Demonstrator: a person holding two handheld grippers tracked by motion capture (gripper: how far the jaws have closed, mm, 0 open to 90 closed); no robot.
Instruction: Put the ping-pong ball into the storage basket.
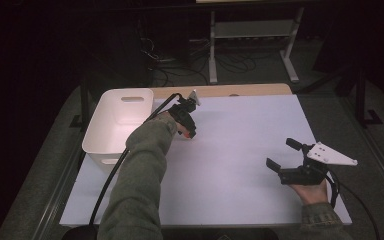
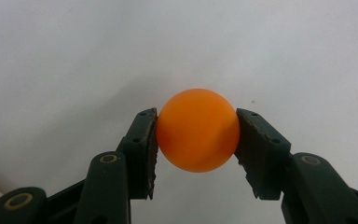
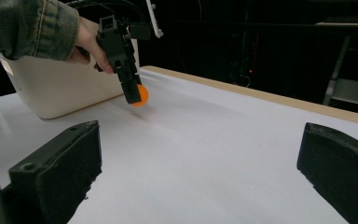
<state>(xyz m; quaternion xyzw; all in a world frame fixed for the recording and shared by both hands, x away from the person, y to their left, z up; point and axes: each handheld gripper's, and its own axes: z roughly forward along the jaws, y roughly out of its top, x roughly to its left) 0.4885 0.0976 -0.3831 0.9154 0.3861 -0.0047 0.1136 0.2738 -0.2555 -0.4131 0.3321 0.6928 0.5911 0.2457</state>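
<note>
An orange ball [image 2: 198,130] sits between the two pads of my left gripper [image 2: 196,140], which is shut on it just over the white table top. In the high view that left gripper [image 1: 187,131] points down beside the white bin, a speck of the orange ball [image 1: 182,133] showing at its tip. In the right gripper view the ball [image 3: 141,95] hangs at the tip of the left gripper [image 3: 133,95], close to the table. My right gripper [image 1: 280,155] rests low at the right side of the table, jaws wide apart and empty, seen also as my right gripper [image 3: 200,163].
A white plastic bin [image 1: 114,125] stands at the table's left, just left of the left gripper, also seen as the bin [image 3: 60,88]. The white table top [image 1: 230,150] has a wooden far edge [image 1: 220,90]. A metal frame [image 1: 250,30] and cables lie beyond.
</note>
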